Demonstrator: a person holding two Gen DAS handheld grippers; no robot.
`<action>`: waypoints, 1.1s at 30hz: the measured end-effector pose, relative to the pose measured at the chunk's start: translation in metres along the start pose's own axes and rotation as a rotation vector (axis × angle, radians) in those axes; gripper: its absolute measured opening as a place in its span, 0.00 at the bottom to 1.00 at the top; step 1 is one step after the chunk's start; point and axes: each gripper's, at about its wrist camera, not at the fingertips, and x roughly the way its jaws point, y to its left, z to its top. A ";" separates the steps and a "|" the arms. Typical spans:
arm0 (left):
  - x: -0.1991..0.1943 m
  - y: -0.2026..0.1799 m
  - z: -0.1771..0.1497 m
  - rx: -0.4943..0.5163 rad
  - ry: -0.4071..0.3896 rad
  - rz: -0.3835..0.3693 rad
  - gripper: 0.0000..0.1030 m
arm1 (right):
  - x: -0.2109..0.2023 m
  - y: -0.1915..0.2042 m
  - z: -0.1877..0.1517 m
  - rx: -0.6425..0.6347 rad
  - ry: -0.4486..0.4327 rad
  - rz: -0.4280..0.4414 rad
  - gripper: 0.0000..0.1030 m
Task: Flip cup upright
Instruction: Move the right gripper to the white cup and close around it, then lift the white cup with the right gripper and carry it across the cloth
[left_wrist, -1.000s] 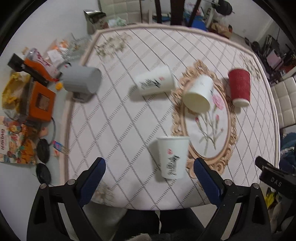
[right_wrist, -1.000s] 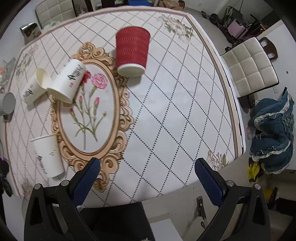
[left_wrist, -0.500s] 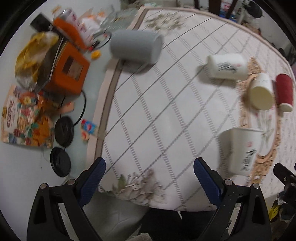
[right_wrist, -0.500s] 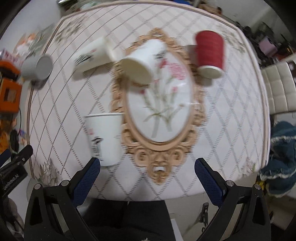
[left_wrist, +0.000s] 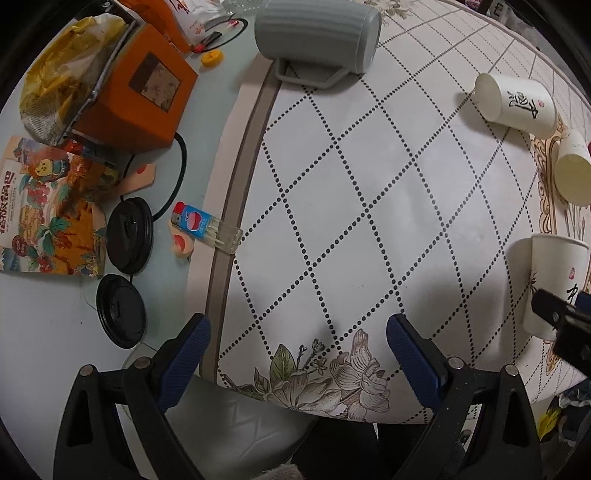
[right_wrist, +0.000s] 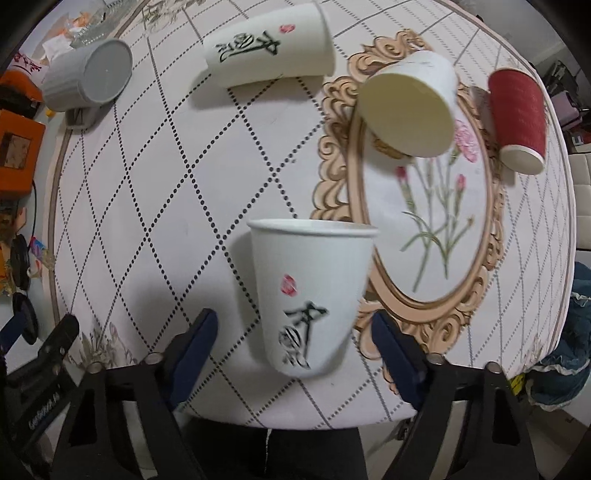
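Observation:
A white paper cup with black calligraphy stands upright near the table's front edge, just ahead of my open right gripper, between its fingers' line but not held. It also shows in the left wrist view at the far right. Other cups lie on their sides: a white printed cup, a plain white cup, a red ribbed cup and a grey mug. My left gripper is open and empty over the table's front left edge.
The table carries a patterned cloth with an oval flower print. To its left lie an orange box, two black lids, a lighter and snack packets. Chairs and clothing stand at the right.
My right gripper has swung left and come in close to the upright printed cup. My left gripper has swung left and lower, toward the table's left edge and the clutter.

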 end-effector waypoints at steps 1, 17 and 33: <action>0.001 -0.001 0.001 0.006 0.002 -0.001 0.94 | 0.003 0.002 0.001 -0.001 0.004 -0.006 0.72; 0.020 -0.005 0.035 -0.053 0.079 -0.134 0.94 | -0.036 -0.023 -0.003 0.115 -0.349 0.166 0.61; 0.050 -0.020 0.052 0.024 0.020 -0.055 0.94 | -0.009 -0.022 -0.015 0.068 -0.678 0.057 0.62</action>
